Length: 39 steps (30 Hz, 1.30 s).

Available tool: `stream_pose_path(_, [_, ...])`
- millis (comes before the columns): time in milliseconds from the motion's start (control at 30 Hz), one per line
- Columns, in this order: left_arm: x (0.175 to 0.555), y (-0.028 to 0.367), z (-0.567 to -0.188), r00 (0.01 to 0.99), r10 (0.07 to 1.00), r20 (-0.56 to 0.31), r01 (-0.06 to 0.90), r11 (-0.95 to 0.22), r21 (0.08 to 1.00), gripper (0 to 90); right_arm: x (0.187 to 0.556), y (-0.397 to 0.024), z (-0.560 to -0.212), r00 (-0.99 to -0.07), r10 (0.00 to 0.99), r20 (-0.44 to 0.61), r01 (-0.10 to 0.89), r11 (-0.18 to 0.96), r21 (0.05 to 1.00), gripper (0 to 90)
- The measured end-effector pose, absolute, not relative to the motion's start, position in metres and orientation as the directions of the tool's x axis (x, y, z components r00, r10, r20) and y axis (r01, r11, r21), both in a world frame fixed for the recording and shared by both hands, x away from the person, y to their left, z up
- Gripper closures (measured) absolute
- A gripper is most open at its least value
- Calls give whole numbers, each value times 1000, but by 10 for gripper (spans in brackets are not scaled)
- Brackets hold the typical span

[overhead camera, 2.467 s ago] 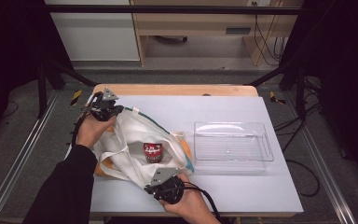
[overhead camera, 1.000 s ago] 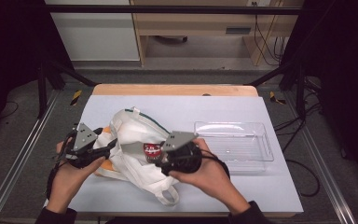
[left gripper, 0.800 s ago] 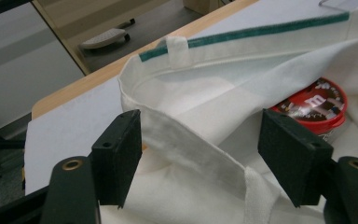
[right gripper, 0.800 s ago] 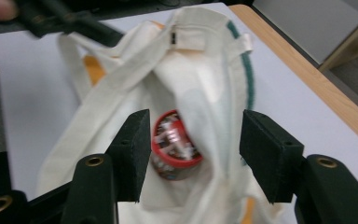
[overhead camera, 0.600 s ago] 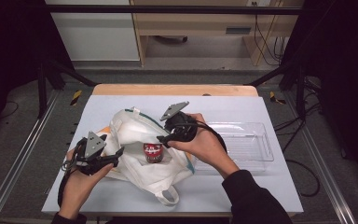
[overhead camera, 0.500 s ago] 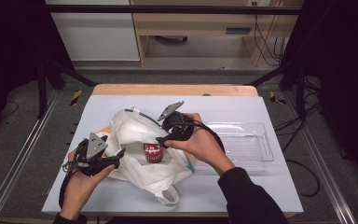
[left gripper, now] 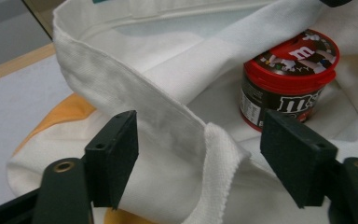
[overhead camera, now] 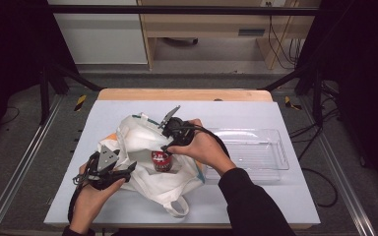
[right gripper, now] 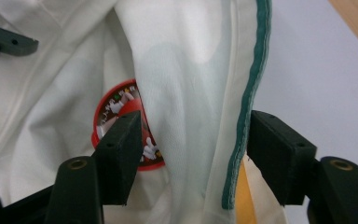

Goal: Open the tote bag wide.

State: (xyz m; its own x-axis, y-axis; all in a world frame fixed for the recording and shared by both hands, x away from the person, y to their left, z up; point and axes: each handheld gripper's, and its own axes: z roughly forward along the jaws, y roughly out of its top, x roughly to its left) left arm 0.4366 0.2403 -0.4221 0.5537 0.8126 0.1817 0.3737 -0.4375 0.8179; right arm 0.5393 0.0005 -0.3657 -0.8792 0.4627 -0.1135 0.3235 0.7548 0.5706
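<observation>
One white cloth tote bag with green trim lying open on pale grey desk, mouth gaping. Inside: one small round tub with red lid and dark brown wall, upright, near bag's middle. Lid printed with white "m" and cartoon candy figures; wall lettering reads "m&m's" in part, seen in left gripper view. Smaller print on wall too fine to read.

One clear rectangular plastic tray just right of bag; nothing seen in it.

Left claw released, jaws spread either side of folded white hem at bag's near-left rim, not pinching it. Right claw released as well, jaws straddling green-edged rim at bag's far side, tub lid showing behind fabric.

Count: one bag, one tub, one tray, two claws.
</observation>
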Motion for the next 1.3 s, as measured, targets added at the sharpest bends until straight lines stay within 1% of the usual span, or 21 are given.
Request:
stream_pose_path(33, [435,240,-423,556,812,177,377,-436,817,331,540,1,-368,-882,457,-115,326,768,551,388])
stream_pose_path(67, [435,240,-423,556,812,177,377,-436,817,353,540,1,-368,-882,457,-115,326,768,551,388])
stream_pose_path(100, [435,240,-424,562,812,157,384,-424,820,378,541,2,-371,-880,460,-119,332,775,538,423])
stream_pose_path(133, [435,241,-425,566,812,141,393,-416,820,396,541,3,-372,-878,463,-118,339,779,528,425])
stream_pose_path(200, [435,241,-425,569,811,134,396,-414,820,445,541,4,-374,-880,459,-123,339,787,515,477])
stream_pose_path(267, [435,241,-426,576,807,133,396,-418,818,512,541,4,-374,-882,453,-129,332,792,512,483])
stream_pose_path(300, [435,240,-427,574,806,141,391,-422,818,553,540,4,-373,-891,438,-123,320,796,514,614])
stream_pose_path(333, [435,240,-427,574,806,141,391,-422,818,570,540,4,-373,-891,438,-123,320,796,514,614])
stream_pose_path(367, [435,240,-427,577,806,130,401,-418,815,602,539,4,-373,-897,427,-113,315,797,515,662])
stream_pose_path(433, [435,240,-428,574,810,120,405,-409,818,642,539,4,-374,-900,420,-117,309,803,510,683])
stream_pose_path(467, [435,240,-428,574,810,120,405,-409,818,680,539,4,-374,-900,420,-117,309,803,510,683])
stream_pose_path(500, [435,240,-427,573,808,134,398,-417,817,680,539,4,-374,-901,417,-118,306,806,507,714])
stream_pose_path(533, [434,241,-427,572,809,135,394,-415,820,723,539,5,-373,-904,410,-119,299,808,508,768])
stream_pose_path(600, [434,241,-426,572,809,132,394,-413,821,753,539,5,-374,-906,406,-122,295,811,506,785])
stream_pose_path(633, [434,242,-426,574,807,137,392,-419,819,763,540,4,-374,-904,409,-126,295,809,508,828])
stream_pose_path(767, [428,243,-424,573,812,114,395,-395,830,785,546,-1,-372,-893,433,-127,308,791,529,852])
stream_pose_path(800, [427,245,-423,570,810,139,381,-411,828,790,548,-2,-370,-888,443,-119,318,782,536,854])
stream_pose_path(867, [426,246,-423,567,812,141,377,-408,831,802,551,-5,-368,-878,463,-122,328,767,552,857])
stream_pose_path(1033, [416,258,-424,566,816,115,378,-381,843,827,560,-12,-362,-856,503,-118,352,736,579,859])
stream_pose_path(1233, [407,260,-420,563,812,156,340,-399,852,831,565,-16,-349,-829,546,-118,371,696,614,860])
stream_pose_path(1300, [404,261,-421,565,810,156,336,-399,853,831,567,-19,-346,-819,563,-113,378,677,631,861])
